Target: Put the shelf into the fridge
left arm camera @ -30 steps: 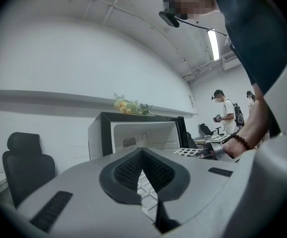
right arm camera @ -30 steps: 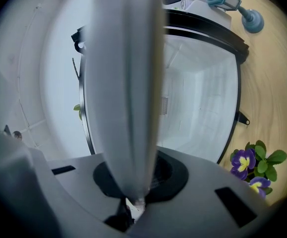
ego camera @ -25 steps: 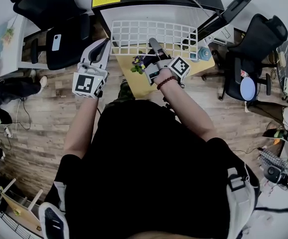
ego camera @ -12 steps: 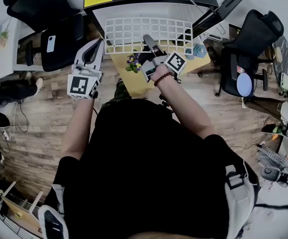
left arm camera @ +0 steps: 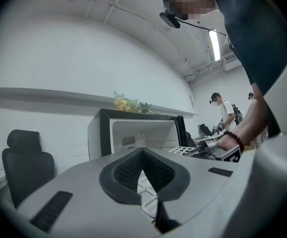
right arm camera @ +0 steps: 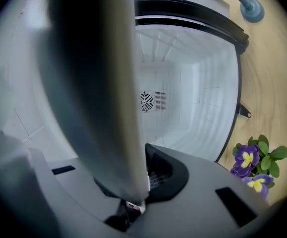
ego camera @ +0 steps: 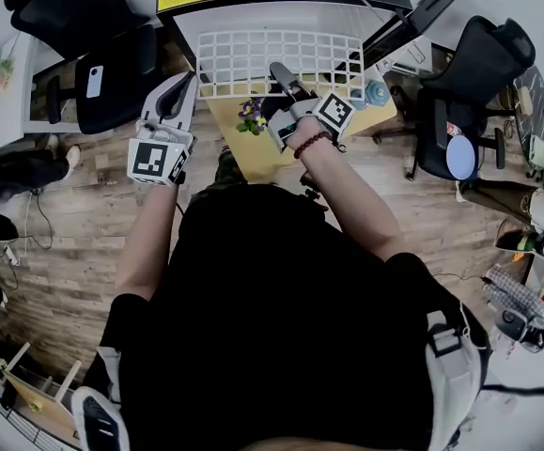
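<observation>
Both left tool (ego camera: pixel 188 86) and right tool (ego camera: pixel 278 71) tight on the shelf (ego camera: pixel 253 56) over a yellow table (ego camera: pixel 249 154), plank floor (ego camera: pixel 74 242).

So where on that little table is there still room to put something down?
The bare wood of the table between the purple flowers and its near edge is free, and so is a smaller strip beside the blue thing. It is crowded at the fridge mouth, where the shelf, left gripper and right gripper take up the space.
</observation>
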{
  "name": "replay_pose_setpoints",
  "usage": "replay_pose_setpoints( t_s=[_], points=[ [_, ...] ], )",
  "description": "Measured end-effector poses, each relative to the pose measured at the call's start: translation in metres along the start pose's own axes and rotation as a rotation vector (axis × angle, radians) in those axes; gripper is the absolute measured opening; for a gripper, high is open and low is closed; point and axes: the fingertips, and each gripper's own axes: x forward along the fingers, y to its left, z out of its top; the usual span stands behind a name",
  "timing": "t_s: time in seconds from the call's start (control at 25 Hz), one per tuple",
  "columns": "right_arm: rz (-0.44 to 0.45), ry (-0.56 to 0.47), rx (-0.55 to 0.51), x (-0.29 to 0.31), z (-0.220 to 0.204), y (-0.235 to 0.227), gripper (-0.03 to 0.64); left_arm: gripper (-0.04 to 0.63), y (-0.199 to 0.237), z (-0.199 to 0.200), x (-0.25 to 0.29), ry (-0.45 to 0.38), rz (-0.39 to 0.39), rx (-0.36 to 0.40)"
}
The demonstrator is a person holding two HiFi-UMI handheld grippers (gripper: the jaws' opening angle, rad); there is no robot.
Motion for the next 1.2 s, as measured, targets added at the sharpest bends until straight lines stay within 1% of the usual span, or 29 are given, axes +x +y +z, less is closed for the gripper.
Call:
replay_pose_setpoints(
  t_s=[0.28, 0.6, 1.04, 1.2],
  points=[
    [-0.029, 0.008, 0.051, 0.0, 0.001, 0.002, 0.043, 0.017, -0.004, -0.001, 0.001, -0.002, -0.013, -0.002],
    [-0.028, 0.013, 0.072, 0.002, 0.001, 0.003, 0.044, 0.017, -0.005, -0.002, 0.0, -0.007, -0.02, 0.0],
    [-0.038, 0.032, 0.082, 0.004, 0.004, 0.002, 0.046, 0.017, -0.007, 0.001, 0.002, -0.013, -0.025, 0.001],
    [-0.054, 0.071, 0.034, 0.012, 0.012, 0.004, 0.041, 0.017, -0.007, 0.001, 0.004, -0.013, -0.024, 0.002]
  ],
)
